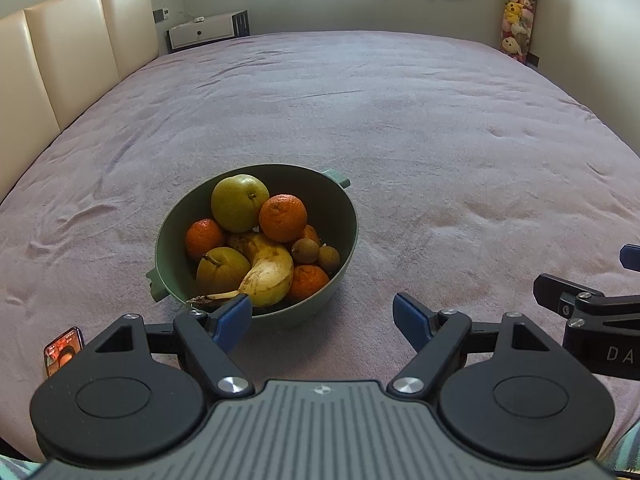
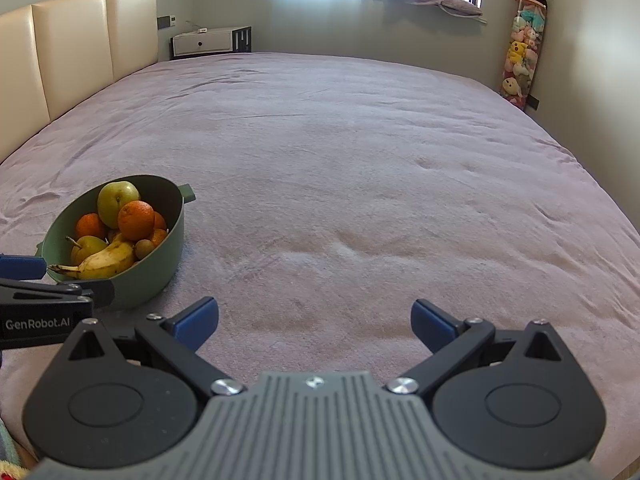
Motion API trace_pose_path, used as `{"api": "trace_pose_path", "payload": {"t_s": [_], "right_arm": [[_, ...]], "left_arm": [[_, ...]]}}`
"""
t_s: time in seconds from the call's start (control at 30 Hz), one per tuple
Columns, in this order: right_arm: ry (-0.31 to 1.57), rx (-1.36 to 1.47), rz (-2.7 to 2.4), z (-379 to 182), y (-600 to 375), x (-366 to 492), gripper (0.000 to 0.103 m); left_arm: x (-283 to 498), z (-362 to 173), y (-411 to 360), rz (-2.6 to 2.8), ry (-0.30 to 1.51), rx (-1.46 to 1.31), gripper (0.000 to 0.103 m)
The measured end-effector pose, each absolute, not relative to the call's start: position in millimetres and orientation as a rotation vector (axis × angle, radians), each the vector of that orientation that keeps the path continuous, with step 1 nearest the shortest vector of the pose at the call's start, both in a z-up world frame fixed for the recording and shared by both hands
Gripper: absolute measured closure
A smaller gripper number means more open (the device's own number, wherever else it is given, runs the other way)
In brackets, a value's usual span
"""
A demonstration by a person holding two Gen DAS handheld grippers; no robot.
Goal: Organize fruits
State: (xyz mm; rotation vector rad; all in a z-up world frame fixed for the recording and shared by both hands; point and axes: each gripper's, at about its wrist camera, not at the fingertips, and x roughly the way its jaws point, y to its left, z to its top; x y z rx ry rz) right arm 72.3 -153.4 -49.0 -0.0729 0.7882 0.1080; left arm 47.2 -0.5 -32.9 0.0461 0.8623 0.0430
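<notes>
Left wrist view: hovering near the green bowl (image 1: 256,240) on the bed (image 1: 400,140), left gripper (image 1: 322,316) spread apart, holding nothing; fruits piled inside, banana (image 1: 266,276) and orange (image 1: 283,218) topmost. Fitting either a filled or a yet-to-be-emptied bowl. Phone (image 1: 64,350) lying nearby.

Right wrist view: right gripper (image 2: 314,322) gaping, empty, facing bare blanket; bowl sitting leftward, nothing blocking.

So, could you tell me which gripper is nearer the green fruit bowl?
Left. The left gripper hangs open at the green bowl's near rim; the right gripper, also open, sits off to its right over bare blanket.
</notes>
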Motion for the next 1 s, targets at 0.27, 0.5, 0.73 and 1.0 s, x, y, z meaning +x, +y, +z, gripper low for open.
{"api": "trace_pose_path", "payload": {"t_s": [0.27,0.5,0.73,1.0], "right_arm": [[0.784,-0.074,0.104,-48.1,-152.9,70.4,0.004],[0.781,-0.070,0.100,-47.6,-153.3,69.9,0.004],[0.779,-0.068,0.098,-47.4,-153.4,68.6,0.004],[0.777,-0.069,0.097,-46.6,-153.3,67.7,0.004]], "left_arm": [[46.8,-31.5,-1.1,0.039,0.858,0.052,0.009],[47.1,-30.2,-4.7,0.037,0.851,0.064,0.009],[47.6,-29.4,-5.9,0.042,0.845,0.069,0.009],[46.8,-26.3,-7.4,0.041,0.835,0.074,0.009]]}}
